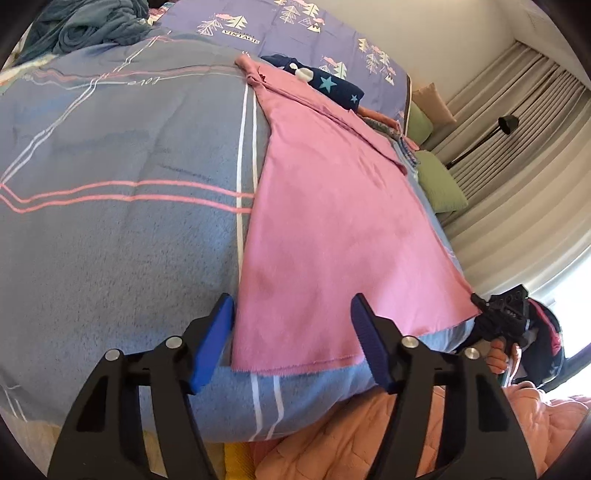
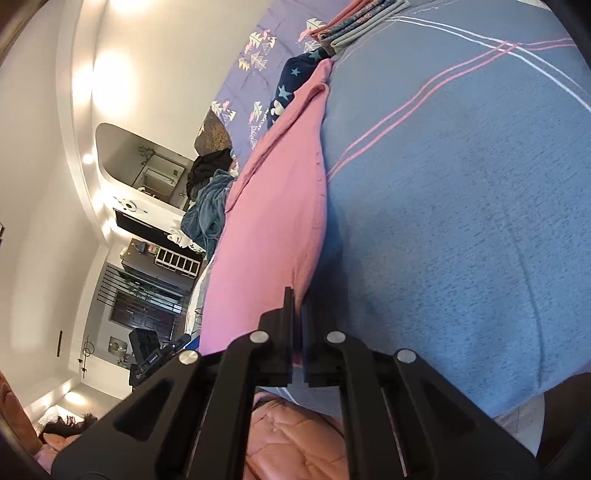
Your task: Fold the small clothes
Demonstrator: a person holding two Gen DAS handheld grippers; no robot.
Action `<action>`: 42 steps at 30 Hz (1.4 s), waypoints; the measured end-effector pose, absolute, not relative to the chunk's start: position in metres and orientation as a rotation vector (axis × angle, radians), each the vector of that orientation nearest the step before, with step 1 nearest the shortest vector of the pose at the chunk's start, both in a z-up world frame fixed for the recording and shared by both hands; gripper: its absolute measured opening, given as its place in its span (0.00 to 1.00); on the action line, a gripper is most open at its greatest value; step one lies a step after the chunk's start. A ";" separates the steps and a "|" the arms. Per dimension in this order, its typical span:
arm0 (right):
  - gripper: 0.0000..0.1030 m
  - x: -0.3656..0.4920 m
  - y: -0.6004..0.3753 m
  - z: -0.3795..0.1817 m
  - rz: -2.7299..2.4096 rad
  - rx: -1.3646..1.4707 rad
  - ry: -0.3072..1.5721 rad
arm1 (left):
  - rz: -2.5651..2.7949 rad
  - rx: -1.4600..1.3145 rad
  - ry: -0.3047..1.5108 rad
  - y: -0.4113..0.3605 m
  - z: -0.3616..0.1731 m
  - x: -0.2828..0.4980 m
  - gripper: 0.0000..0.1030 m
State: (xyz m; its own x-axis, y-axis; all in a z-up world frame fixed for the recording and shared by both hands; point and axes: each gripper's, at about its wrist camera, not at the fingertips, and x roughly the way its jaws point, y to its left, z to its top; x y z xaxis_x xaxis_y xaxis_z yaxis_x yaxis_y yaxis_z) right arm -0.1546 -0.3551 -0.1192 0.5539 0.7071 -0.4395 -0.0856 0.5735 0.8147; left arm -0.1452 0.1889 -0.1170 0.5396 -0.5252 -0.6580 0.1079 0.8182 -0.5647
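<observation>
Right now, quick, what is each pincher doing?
Left gripper: open, straddling the pink garment hem, holding nothing.
Right gripper: shut on the pink garment's corner.

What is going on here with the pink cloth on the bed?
A person is folding a pink garment laid flat on a blue striped blanket. The right tool is shut on the garment's near corner, while the left tool hangs open at the near hem, gripping nothing. A navy star-print garment lies beyond it, and folded clothes are stacked further back.
</observation>
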 end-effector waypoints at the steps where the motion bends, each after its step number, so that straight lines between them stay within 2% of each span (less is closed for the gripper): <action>1: 0.03 -0.155 -0.356 -0.120 0.538 0.838 0.863 | -0.400 -0.501 0.929 0.190 -0.118 -0.146 0.62; 3: 0.03 -0.154 -0.356 -0.119 0.535 0.836 0.865 | -0.399 -0.480 0.926 0.190 -0.119 -0.149 0.58; 5: 0.03 -0.155 -0.357 -0.120 0.534 0.835 0.867 | -0.390 -0.435 0.920 0.187 -0.118 -0.151 0.50; 6: 0.03 -0.156 -0.357 -0.120 0.534 0.839 0.865 | -0.390 -0.416 0.915 0.186 -0.119 -0.152 0.39; 7: 0.03 -0.155 -0.357 -0.119 0.534 0.844 0.862 | -0.389 -0.402 0.912 0.185 -0.121 -0.153 0.16; 8: 0.03 -0.153 -0.355 -0.117 0.535 0.851 0.858 | -0.383 -0.398 0.918 0.185 -0.123 -0.152 0.04; 12: 0.03 -0.151 -0.359 -0.108 0.557 0.887 0.819 | -0.360 -0.447 0.884 0.189 -0.117 -0.151 0.03; 22: 0.03 -0.123 -0.351 -0.055 0.634 0.838 0.672 | -0.457 -0.654 0.545 0.206 -0.045 -0.119 0.03; 34: 0.03 -0.032 -0.343 0.009 0.635 0.779 0.539 | -0.452 -0.692 0.489 0.204 0.000 -0.049 0.03; 42: 0.03 0.040 -0.338 0.033 0.555 0.735 0.520 | -0.414 -0.679 0.509 0.202 0.027 0.041 0.03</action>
State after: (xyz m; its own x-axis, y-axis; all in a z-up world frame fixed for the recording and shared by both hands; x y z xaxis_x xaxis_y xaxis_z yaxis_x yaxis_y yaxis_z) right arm 0.0402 -0.3375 0.0328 0.7366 0.6312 -0.2429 -0.2832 0.6140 0.7367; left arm 0.0414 0.2016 0.0267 0.8000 -0.5159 -0.3064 0.1949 0.7063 -0.6805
